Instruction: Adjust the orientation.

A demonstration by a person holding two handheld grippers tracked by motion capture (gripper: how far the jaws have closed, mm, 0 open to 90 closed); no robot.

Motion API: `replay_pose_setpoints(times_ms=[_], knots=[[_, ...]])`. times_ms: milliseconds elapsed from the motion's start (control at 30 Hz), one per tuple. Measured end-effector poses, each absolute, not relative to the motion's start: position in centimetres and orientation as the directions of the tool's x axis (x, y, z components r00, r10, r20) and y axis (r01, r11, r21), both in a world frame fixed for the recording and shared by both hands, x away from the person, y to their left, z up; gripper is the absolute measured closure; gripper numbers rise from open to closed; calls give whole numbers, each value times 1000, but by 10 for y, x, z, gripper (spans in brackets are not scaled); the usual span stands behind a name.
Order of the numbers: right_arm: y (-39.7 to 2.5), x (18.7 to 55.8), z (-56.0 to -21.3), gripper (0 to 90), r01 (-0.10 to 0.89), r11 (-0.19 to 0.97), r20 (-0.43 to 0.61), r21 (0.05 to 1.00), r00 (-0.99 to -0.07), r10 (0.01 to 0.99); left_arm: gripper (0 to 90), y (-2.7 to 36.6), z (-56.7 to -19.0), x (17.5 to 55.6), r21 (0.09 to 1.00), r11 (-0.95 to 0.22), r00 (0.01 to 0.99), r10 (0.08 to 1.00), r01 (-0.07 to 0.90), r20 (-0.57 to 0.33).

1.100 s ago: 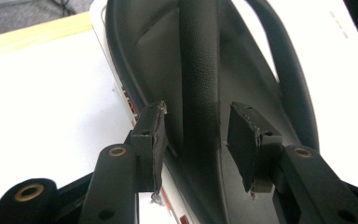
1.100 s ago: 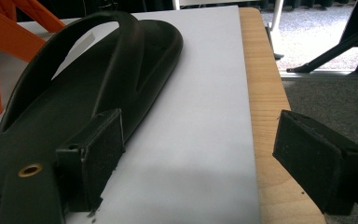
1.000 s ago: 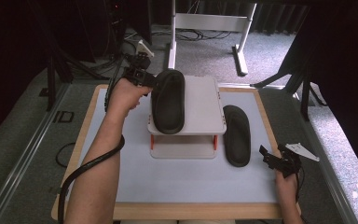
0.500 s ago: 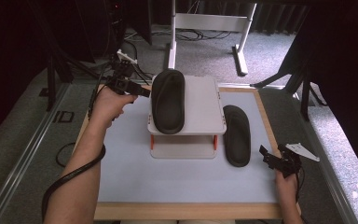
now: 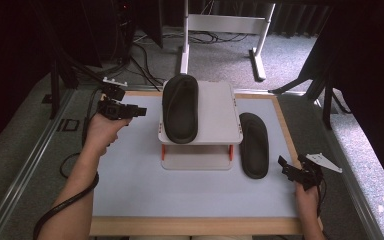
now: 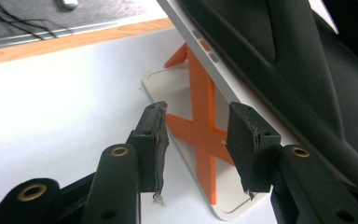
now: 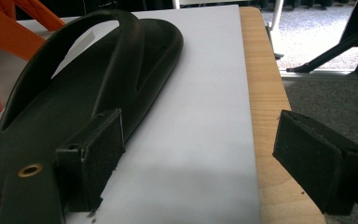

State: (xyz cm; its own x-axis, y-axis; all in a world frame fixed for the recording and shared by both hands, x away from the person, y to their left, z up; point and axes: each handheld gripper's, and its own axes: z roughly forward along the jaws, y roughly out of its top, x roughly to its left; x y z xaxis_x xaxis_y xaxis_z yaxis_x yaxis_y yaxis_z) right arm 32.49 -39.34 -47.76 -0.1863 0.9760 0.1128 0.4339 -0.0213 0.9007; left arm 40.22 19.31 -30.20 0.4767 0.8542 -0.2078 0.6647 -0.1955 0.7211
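Note:
A black slipper (image 5: 180, 107) lies on a white raised rack (image 5: 220, 120) with orange legs (image 6: 200, 135). A second black slipper (image 5: 254, 145) (image 7: 84, 93) lies flat on the white board, right of the rack. My left gripper (image 5: 137, 112) (image 6: 196, 140) is open with nothing between its pads, left of the rack and pointing at its orange cross leg. My right gripper (image 5: 286, 169) (image 7: 191, 163) stands open at the board's right edge, just right of the second slipper's near end, holding nothing.
The white board (image 5: 130, 170) has a wooden frame (image 5: 190, 226). Grey carpet surrounds it, with a metal rail (image 5: 25, 165) at the left. A white stand and cables (image 5: 220, 30) sit beyond the board. Black tripod legs (image 5: 325, 90) stand at the right.
My left gripper has drawn back leftward from the slipper on the rack, which stays there. The right gripper has not moved.

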Motion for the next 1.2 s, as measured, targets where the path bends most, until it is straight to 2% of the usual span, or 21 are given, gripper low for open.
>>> replay_pose_setpoints(times_ms=[300, 933, 1200], knots=[[-393, 325, -478, 155, 436, -22, 113, 900, -184, 976, 575, 207, -336, 382, 757, -198, 469, 869, 623, -159], [-393, 325, -478, 155, 438, -21, 113, 899, -185, 976, 575, 242, -391, 344, 833, -119, 447, 879, 540, -164], [-393, 325, -478, 154, 438, -19, 111, 899, -186, 976, 575, 253, -415, 324, 861, -110, 426, 895, 497, -132]])
